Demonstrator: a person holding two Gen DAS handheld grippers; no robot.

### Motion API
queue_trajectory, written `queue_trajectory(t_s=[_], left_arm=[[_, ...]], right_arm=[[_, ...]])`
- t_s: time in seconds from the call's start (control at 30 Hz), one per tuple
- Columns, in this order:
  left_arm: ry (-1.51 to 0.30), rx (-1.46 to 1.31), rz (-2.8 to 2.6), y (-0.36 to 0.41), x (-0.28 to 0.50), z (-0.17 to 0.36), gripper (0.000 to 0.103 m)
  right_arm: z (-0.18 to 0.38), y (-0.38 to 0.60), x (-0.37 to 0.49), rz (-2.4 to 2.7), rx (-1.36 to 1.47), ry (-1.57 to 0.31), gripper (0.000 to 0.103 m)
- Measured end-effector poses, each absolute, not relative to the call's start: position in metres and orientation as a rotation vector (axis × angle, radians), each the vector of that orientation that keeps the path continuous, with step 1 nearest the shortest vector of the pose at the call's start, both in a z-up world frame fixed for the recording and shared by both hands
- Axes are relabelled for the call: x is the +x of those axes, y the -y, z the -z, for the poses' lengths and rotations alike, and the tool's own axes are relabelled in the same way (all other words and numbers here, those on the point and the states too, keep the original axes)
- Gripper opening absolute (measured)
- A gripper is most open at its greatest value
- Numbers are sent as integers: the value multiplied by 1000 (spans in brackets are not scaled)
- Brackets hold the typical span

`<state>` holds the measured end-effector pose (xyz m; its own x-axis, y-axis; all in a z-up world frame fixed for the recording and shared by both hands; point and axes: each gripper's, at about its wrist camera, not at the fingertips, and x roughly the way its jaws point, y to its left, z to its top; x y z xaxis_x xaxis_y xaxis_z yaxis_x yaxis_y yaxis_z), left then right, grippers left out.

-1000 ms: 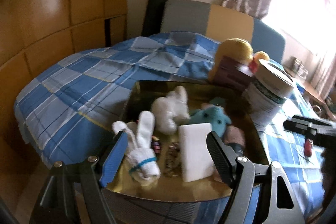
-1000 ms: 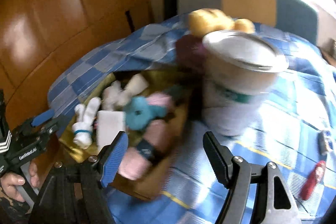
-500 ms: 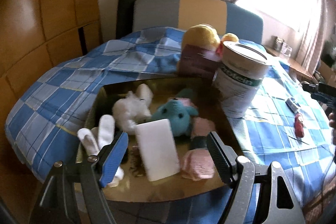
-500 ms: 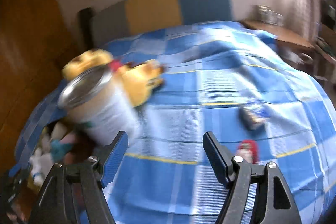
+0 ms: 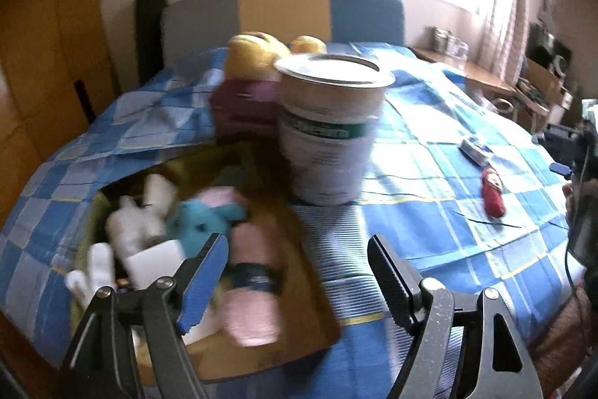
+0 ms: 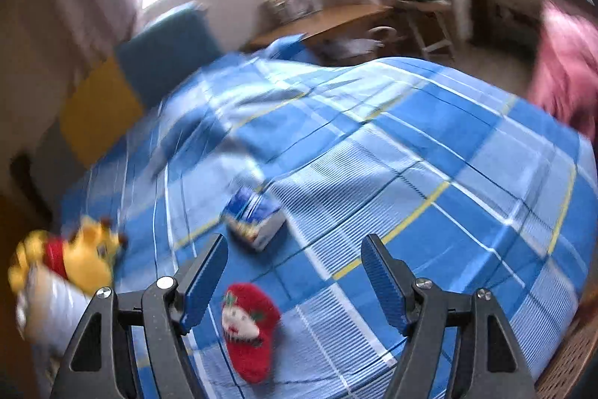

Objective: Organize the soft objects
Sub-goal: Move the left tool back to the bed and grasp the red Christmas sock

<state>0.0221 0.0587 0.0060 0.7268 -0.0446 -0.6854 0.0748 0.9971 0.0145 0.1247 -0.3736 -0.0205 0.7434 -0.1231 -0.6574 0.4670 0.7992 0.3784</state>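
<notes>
So there's a gold tray (image 5: 310, 290) on the bed (image 5: 429, 219), and it's where most of the soft stuff sits: a white bunny (image 5: 138, 215), a teal plush (image 5: 205, 223), a pink roll (image 5: 254, 272) with a dark band, a white block (image 5: 157, 260) and another white bunny (image 5: 93, 268) at the near left corner. Just past the tray's far right corner stands a big tub (image 5: 329, 133), lid on, so no idea what's inside. A yellow plush (image 5: 258, 51) and a maroon box (image 5: 243, 107) sit behind it.

Left gripper (image 5: 297, 272) hovers over the tray's near edge, fingers spread wide, nothing between them, touching nothing.

Right gripper (image 6: 293, 272) is out over the bed, fingers spread too, also empty. A red plush (image 6: 250, 328) lies on the blanket just below its left finger, and a small blue pack (image 6: 254, 215) a bit further on. Both views are blurry.
</notes>
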Motion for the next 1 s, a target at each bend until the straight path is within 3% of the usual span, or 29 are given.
queue_trajectory(t_s=[0.3,1.0], left_arm=[[-829,140,303,34,60,17,78],[-973,172,603,233,173,72,68]], right_arm=[[32,408,103,399,771,-639,75],[46,406,110,321,840,-704,75]])
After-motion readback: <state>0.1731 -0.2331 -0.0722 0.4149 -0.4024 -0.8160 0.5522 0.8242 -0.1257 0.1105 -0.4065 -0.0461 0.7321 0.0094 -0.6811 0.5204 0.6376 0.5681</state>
